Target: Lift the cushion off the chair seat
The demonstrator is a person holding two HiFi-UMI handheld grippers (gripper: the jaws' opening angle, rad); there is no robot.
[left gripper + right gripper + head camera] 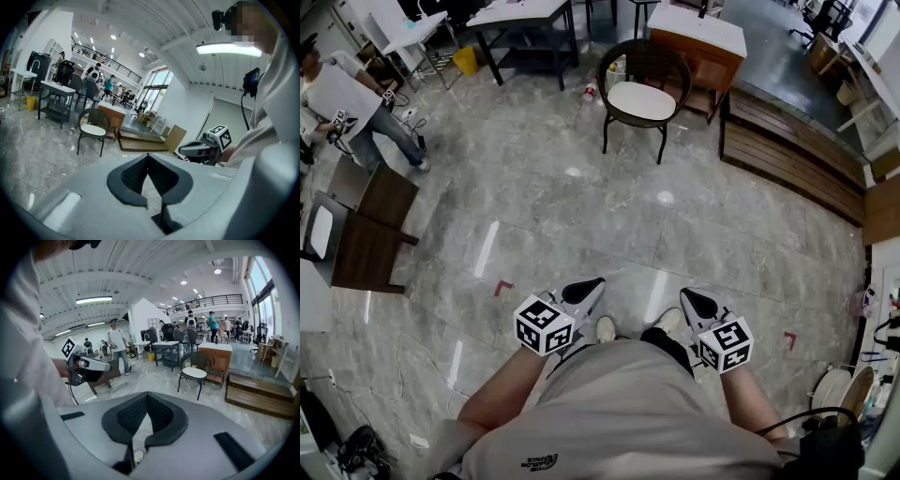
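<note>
A round dark wicker chair stands far ahead on the grey floor, with a white cushion lying on its seat. The same cushion shows small in the left gripper view, and the cushion also shows in the right gripper view. Both grippers are held close to my body, far from the chair. The left gripper is shut with nothing in it, its jaws meeting at the tips. Beside it the right gripper is shut and empty too.
A wooden cabinet stands behind the chair and a low wooden platform to its right. Dark tables line the back. A brown table is at my left, where a person stands. A small bottle lies by the chair.
</note>
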